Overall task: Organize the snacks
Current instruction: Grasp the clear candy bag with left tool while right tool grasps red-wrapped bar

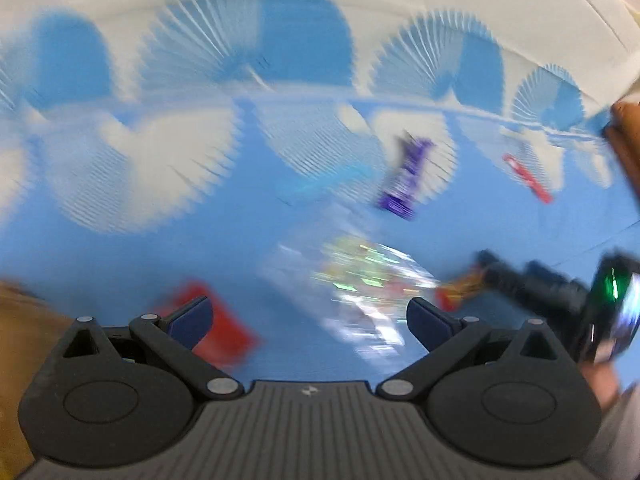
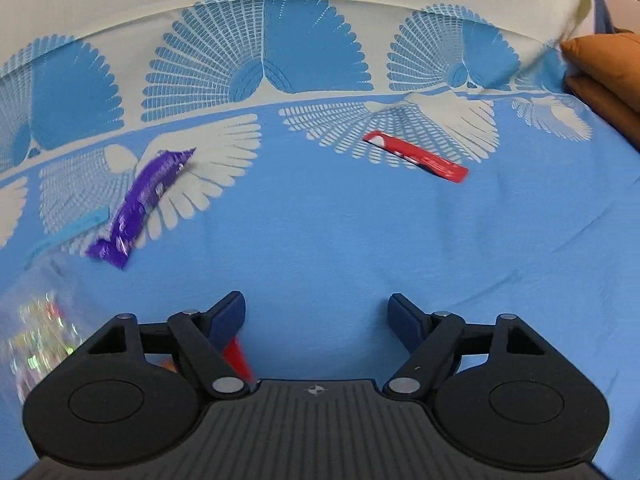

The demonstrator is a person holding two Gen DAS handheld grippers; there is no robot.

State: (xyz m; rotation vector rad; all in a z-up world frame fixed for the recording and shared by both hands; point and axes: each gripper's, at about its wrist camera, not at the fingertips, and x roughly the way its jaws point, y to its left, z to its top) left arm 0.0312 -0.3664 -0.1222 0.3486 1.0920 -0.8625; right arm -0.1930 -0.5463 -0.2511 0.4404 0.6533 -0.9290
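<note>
A purple snack bar and a long red snack stick lie on the blue patterned cloth. Both show blurred in the left wrist view: the purple bar and the red stick. A clear bag of shiny candies lies just ahead of my left gripper, which is open and empty. A red packet lies by its left finger. My right gripper is open and empty, with a red wrapper under its left finger. The right gripper also appears in the left wrist view.
Brown cushions sit at the far right edge of the cloth. A white border with blue fan shapes runs along the far side. The clear candy bag also shows at the left edge of the right wrist view.
</note>
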